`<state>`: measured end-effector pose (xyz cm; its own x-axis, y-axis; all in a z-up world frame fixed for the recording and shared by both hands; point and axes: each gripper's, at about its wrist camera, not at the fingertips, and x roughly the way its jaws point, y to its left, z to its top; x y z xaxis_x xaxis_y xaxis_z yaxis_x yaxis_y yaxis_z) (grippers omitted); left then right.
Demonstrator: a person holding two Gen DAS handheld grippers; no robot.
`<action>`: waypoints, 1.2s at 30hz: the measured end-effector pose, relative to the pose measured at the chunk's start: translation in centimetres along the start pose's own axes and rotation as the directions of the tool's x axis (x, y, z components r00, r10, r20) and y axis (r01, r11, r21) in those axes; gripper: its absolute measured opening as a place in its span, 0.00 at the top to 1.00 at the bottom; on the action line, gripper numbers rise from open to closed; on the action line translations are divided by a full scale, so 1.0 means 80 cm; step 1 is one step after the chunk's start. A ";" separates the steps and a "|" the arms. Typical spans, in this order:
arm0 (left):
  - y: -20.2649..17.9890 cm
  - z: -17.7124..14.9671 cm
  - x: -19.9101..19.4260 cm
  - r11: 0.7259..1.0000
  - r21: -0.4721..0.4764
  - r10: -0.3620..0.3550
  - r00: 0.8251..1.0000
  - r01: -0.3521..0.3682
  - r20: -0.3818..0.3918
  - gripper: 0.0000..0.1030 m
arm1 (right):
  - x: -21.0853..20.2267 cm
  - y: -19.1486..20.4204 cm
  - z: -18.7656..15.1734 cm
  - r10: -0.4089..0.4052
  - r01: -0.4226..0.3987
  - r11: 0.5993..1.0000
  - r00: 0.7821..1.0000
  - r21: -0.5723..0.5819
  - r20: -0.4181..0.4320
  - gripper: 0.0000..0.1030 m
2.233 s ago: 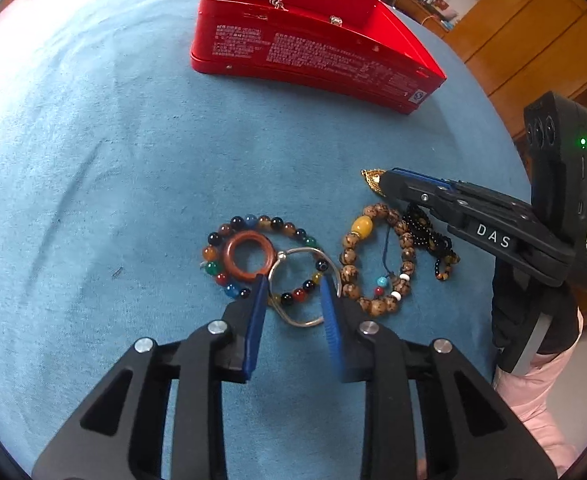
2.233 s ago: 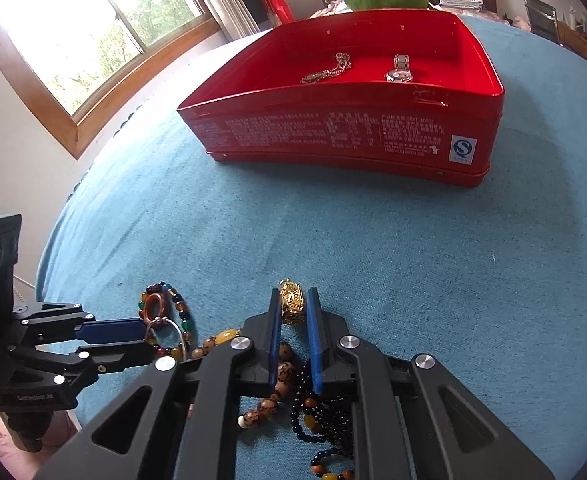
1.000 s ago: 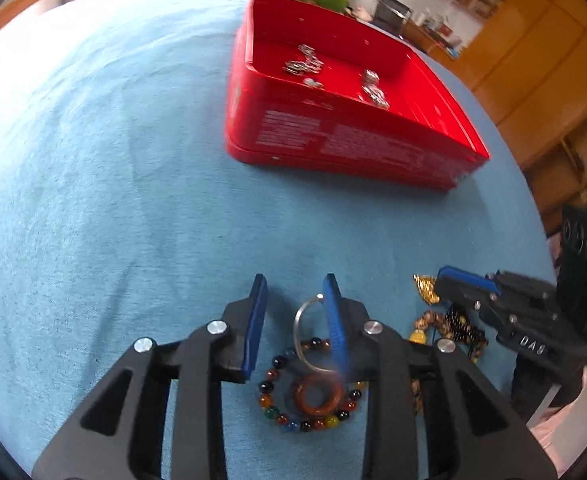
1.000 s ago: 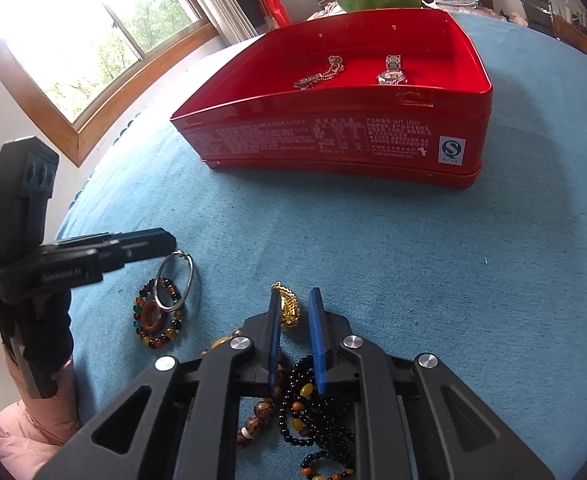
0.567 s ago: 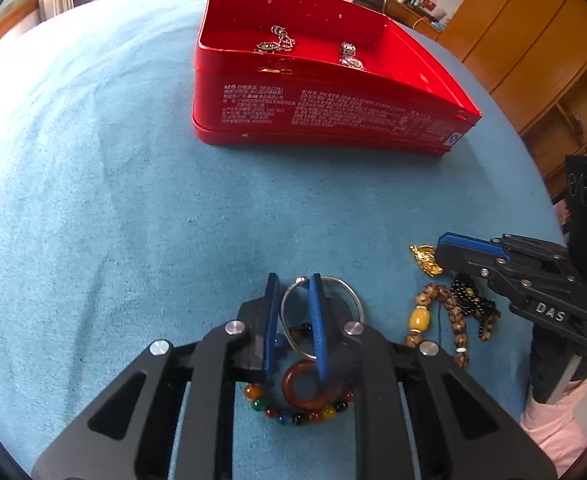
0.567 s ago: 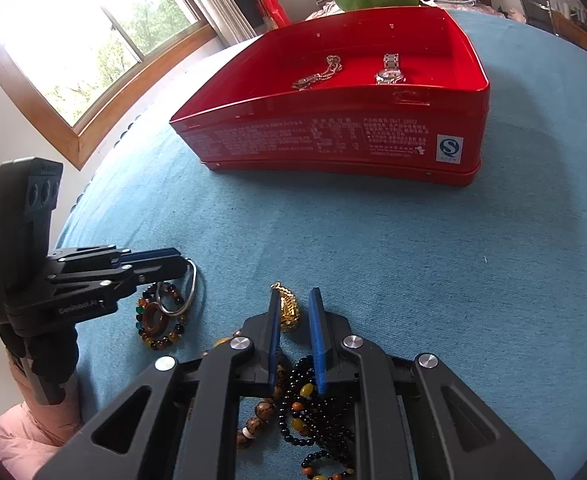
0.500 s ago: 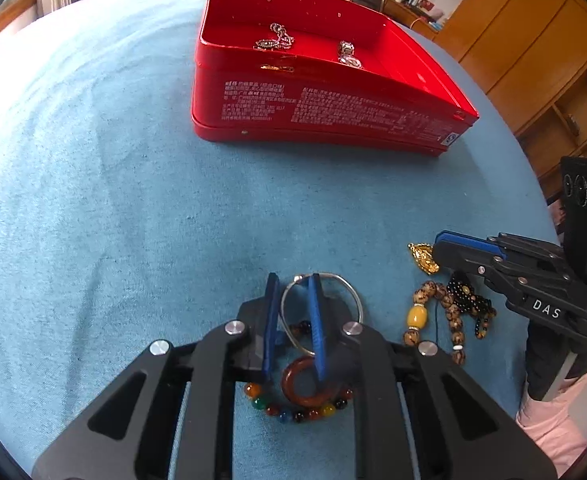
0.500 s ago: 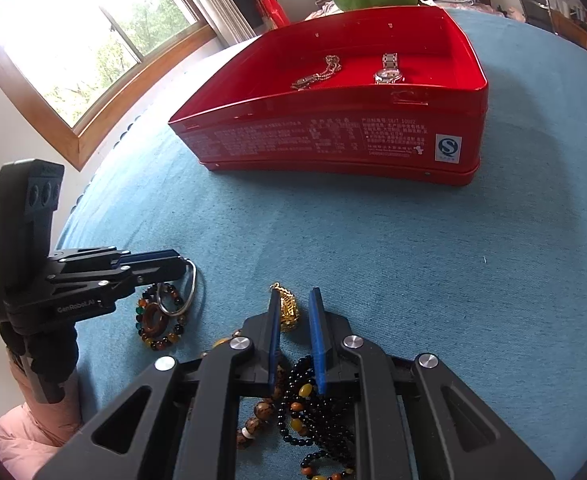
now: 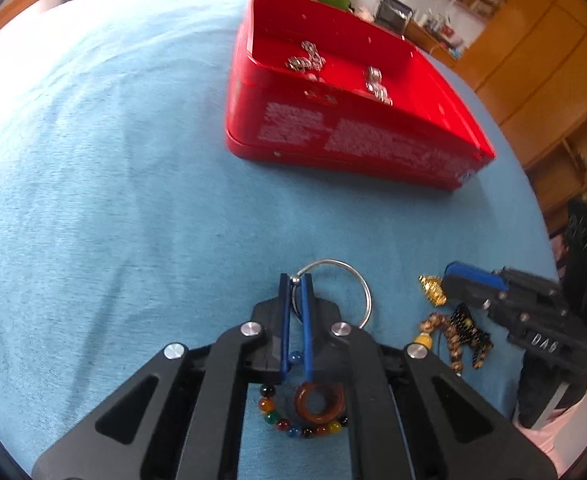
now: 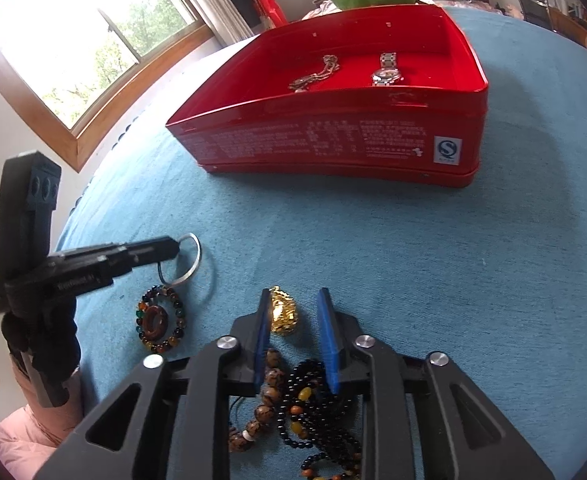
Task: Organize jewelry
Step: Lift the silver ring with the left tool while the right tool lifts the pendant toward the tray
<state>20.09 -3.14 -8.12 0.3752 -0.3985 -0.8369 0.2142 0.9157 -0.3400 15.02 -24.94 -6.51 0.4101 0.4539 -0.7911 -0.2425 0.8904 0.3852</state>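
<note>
On a blue cloth (image 10: 413, 248), the left gripper (image 9: 296, 280) is clenching the rim of a silver ring (image 9: 355, 276), lifted clear of the cloth, its jaws having just closed. Beneath it a colourful bead bracelet (image 10: 161, 322) is lying flat around a brown ring (image 10: 154, 317). To the right, the right gripper (image 10: 293, 300) is sitting released, jaws just opened, with a gold pendant (image 10: 282, 312) lying between them, close against the left jaw. Wooden and black bead strings (image 10: 293, 408) are trailing behind it. Beyond, a red tin (image 10: 333, 136) is holding a silver chain (image 10: 313, 74) and a watch (image 10: 387, 70)
</note>
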 end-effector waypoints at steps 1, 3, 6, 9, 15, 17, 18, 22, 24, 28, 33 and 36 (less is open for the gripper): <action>0.002 0.001 -0.005 1.000 -0.007 -0.016 1.000 0.016 0.011 0.97 | 0.002 0.003 0.001 0.003 -0.003 1.000 1.000 -0.006 -0.007 0.72; 0.004 0.002 -0.010 1.000 -0.009 -0.026 0.999 0.026 0.024 0.97 | 0.008 0.010 -0.001 -0.018 0.017 0.999 1.000 -0.032 -0.022 0.67; 0.006 0.002 -0.009 0.999 -0.018 -0.027 0.999 0.028 0.020 0.97 | 0.011 0.021 -0.003 -0.059 0.058 0.996 0.998 -0.069 -0.018 0.66; 0.006 0.000 -0.006 1.000 -0.024 -0.020 1.000 0.020 0.011 0.97 | 0.012 0.031 -0.009 -0.109 0.108 0.988 0.994 -0.112 -0.006 0.74; 0.004 0.002 -0.007 1.000 -0.027 0.009 1.000 -0.008 0.023 0.97 | 0.005 0.030 -0.013 -0.119 0.120 0.988 0.993 -0.094 0.019 0.82; 0.003 0.000 -0.011 1.000 -0.027 0.012 1.000 -0.011 0.028 0.97 | -0.007 0.021 -0.008 -0.100 0.102 0.992 0.994 -0.073 0.037 0.82; 0.003 0.000 -0.013 1.000 -0.026 0.013 0.999 -0.012 0.031 0.97 | -0.015 0.019 -0.007 -0.079 0.082 0.995 0.996 -0.059 0.051 0.82; -0.004 0.002 -0.023 1.000 -0.017 0.004 0.999 -0.004 0.045 0.97 | -0.038 0.011 0.002 -0.009 0.012 0.999 0.996 -0.031 0.094 0.82; -0.011 0.005 -0.034 1.000 -0.003 0.001 0.998 -0.001 0.060 0.97 | -0.049 0.011 0.007 0.006 -0.004 1.000 0.994 -0.025 0.111 0.82; -0.025 0.016 -0.056 0.999 0.033 -0.003 0.996 0.000 0.091 0.97 | -0.067 0.014 0.026 0.005 0.000 0.999 0.990 -0.033 0.142 0.82; -0.047 0.044 -0.079 0.997 0.076 -0.002 0.991 -0.008 0.133 0.97 | -0.090 0.016 0.058 -0.015 0.023 0.999 0.982 -0.038 0.186 0.82; -0.058 0.065 -0.085 0.996 0.087 -0.004 0.990 -0.009 0.143 0.96 | -0.096 0.013 0.084 -0.047 0.053 0.998 0.979 -0.027 0.200 0.82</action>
<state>21.21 -4.92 1.38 0.4992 -0.4052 -0.7659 0.2888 0.9112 -0.2938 17.53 -27.27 3.21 0.5890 0.4093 -0.6969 -0.2441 0.9121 0.3294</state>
